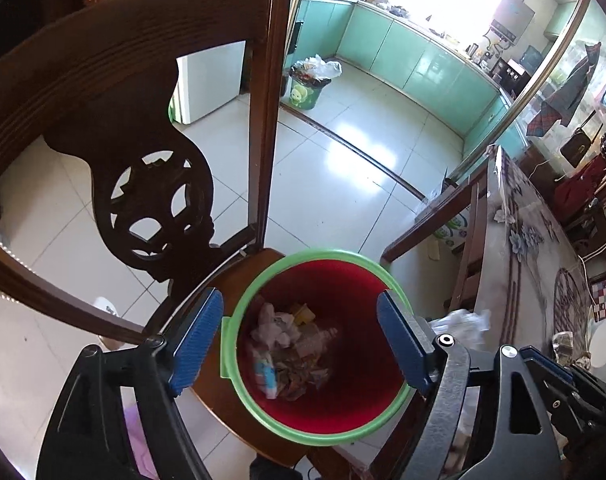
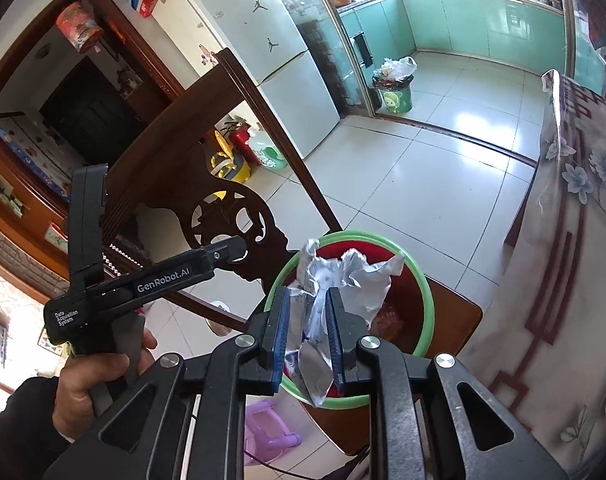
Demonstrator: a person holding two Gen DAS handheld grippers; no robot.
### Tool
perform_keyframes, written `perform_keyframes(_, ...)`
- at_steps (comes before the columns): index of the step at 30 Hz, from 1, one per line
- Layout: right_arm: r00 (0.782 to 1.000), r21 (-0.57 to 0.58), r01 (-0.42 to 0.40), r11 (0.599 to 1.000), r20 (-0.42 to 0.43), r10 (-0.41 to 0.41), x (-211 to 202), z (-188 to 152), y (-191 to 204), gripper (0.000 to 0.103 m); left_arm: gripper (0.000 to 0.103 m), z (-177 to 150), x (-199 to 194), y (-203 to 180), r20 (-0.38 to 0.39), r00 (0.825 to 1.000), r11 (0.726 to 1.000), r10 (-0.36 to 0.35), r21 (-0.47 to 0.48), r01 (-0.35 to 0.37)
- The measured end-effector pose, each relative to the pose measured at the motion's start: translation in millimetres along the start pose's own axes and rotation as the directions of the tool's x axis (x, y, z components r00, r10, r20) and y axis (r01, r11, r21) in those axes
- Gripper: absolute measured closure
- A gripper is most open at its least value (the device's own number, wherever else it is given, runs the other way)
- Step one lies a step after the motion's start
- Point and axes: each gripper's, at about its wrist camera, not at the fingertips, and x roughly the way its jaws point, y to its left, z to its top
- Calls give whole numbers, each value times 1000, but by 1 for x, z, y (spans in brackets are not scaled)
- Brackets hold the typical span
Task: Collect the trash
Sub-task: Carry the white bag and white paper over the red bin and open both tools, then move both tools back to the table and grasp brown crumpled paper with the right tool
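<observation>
On the wooden chair seat point(image 1: 239, 280), your right gripper point(image 2: 309, 336) pinches crumpled foil point(image 2: 343, 280) over the red bin's point(image 1: 343, 408) 6 o'clock rim; releasing now may spill it outside. Left gripper point(image 1: 299, 344) gapes empty.

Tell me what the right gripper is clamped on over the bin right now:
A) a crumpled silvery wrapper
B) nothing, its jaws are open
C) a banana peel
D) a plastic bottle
A: the right gripper has its blue pads shut on a crumpled silvery wrapper, held just above the green-rimmed red bin on the chair seat.
</observation>
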Motion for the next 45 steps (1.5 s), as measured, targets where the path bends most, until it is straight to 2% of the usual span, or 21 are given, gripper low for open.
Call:
perform_keyframes(6,999,11,-2,1000,47,1,-20,-2,0,70,24,-3,-8,-9,13,1000,1000,-10,3,10)
perform_keyframes(12,995,31,12,999,98,-15,-59,-14,-9,69,24,-12,-18,-37,27,999,997,-29,74,26)
perform_keyframes(17,986,80,71,994,144,-82,-104,-38,-33,66,24,-22,-22,-71,19,998,987,-66,151,63)
perform_keyframes(23,957,198,179,964,194,-217,-165,-75,-72,59,24,-36,-19,-123,-19,991,960,-132,246,133)
perform_keyframes(26,935,270,232,934,201,-291,-194,-101,-95,56,24,-47,-21,-155,-35,984,930,-174,323,176)
perform_keyframes(30,905,410,286,866,182,-385,-232,-145,-128,55,24,-65,-25,-193,-66,974,880,-216,418,224)
perform_keyframes(33,870,518,331,789,157,-468,-262,-183,-155,55,24,-77,-28,-215,-92,964,845,-249,465,263)
perform_keyframes(36,819,624,381,682,116,-563,-293,-223,-186,55,23,-90,-28,-232,-124,954,812,-274,502,298)
perform_keyframes(38,787,677,402,616,88,-610,-317,-245,-210,55,23,-99,-26,-241,-144,951,800,-275,514,310)
perform_keyframes(40,753,702,423,573,79,-653,-342,-259,-230,55,23,-109,-23,-251,-174,946,794,-272,515,323)
perform_keyframes(43,712,693,455,559,94,-696,-377,-259,-261,55,23,-121,-21,-266,-195,944,793,-266,513,329)
perform_keyframes(45,702,665,474,577,109,-704,-394,-248,-285,55,23,-128,-22,-274,-196,946,795,-260,512,324)
